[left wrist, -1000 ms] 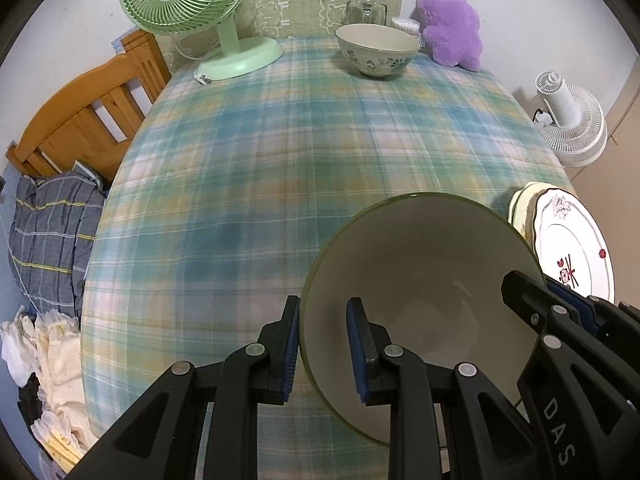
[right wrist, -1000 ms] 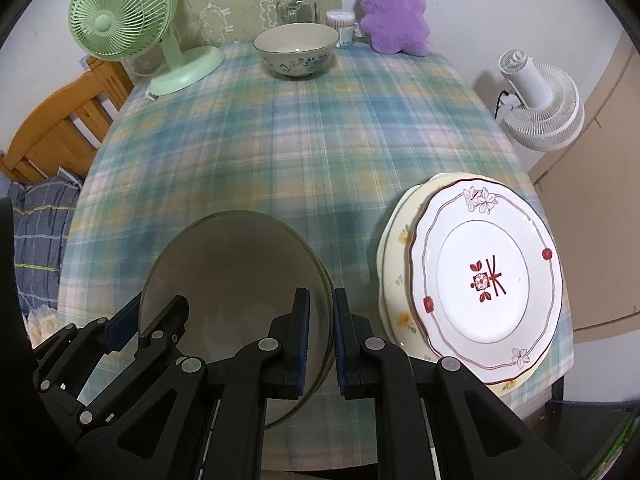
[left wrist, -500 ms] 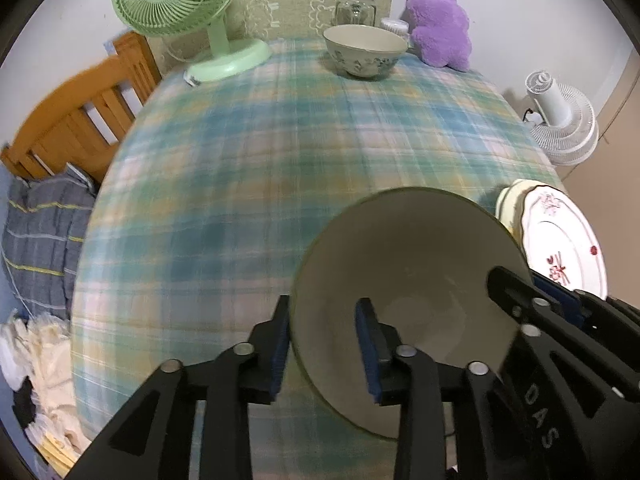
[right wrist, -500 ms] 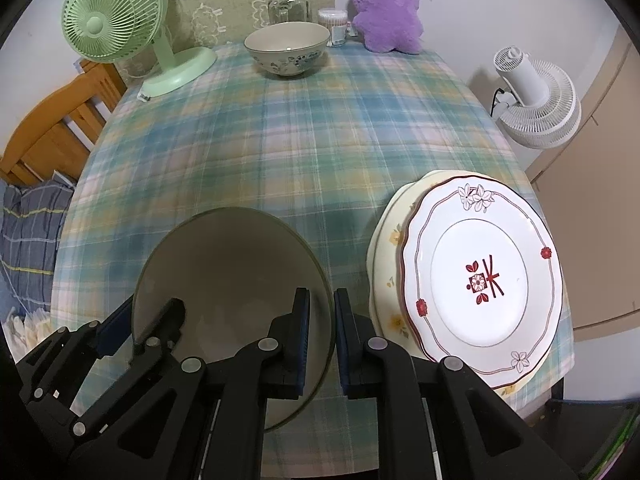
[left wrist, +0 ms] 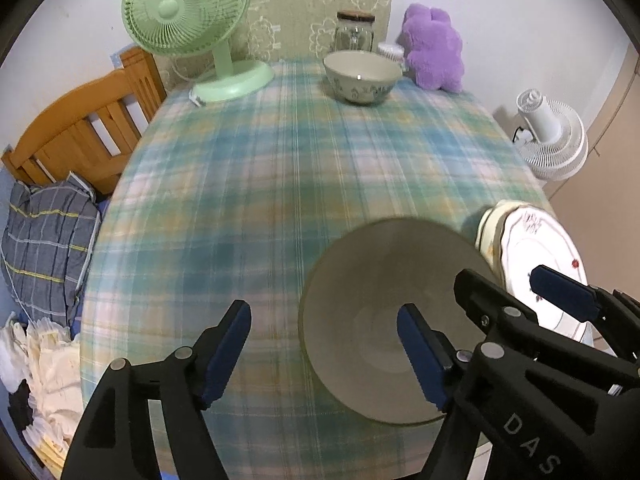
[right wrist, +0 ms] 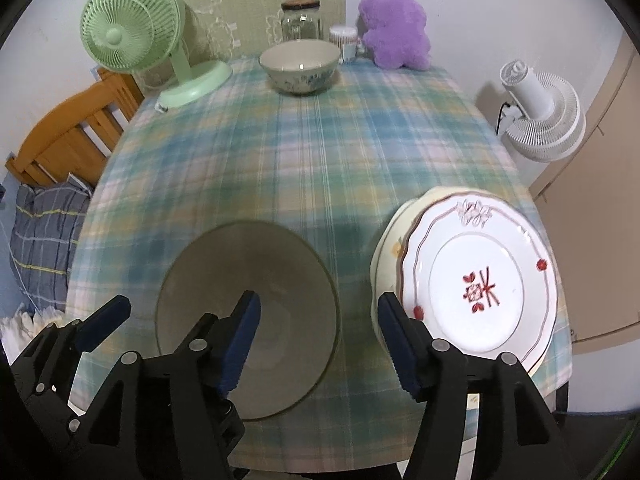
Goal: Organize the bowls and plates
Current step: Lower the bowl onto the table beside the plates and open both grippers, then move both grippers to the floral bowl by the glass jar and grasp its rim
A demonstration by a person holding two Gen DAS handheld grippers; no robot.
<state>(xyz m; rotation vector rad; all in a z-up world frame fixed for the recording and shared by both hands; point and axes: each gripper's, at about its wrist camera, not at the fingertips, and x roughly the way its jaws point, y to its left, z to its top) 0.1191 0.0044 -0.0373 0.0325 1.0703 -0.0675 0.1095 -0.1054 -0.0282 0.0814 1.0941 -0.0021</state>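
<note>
the tabletop (right wrist: 360,152), draped in a blue-green plaid cloth, is carrying everything, with a wooden bed frame (left wrist: 76,128) and a striped pillow (left wrist: 44,248) lying off its left edge and a white floor fan (right wrist: 540,120) standing off its right. a green desk fan (left wrist: 188,20) is standing at the far left corner, a purple plush toy (right wrist: 394,28) is sitting at the far right, and a glass jar (right wrist: 301,20) is standing between them against the wall. at the near right edge two plates are sitting stacked, a white plate with red markings (right wrist: 480,284) lying on top of a cream plate (right wrist: 386,264). just left of the stack a plain large bowl (right wrist: 248,312) is resting upright on the cloth, near the front edge. a smaller patterned bowl (right wrist: 300,66) is sitting well apart from it at the far end, in front of the jar. the left gripper (left wrist: 324,348) is hanging with its jaws spread wide, straddling the large bowl's left rim without touching it. the right gripper (right wrist: 318,336) is likewise holding its jaws wide, straddling the bowl's right rim, the outer finger sitting just beside the plates.
</note>
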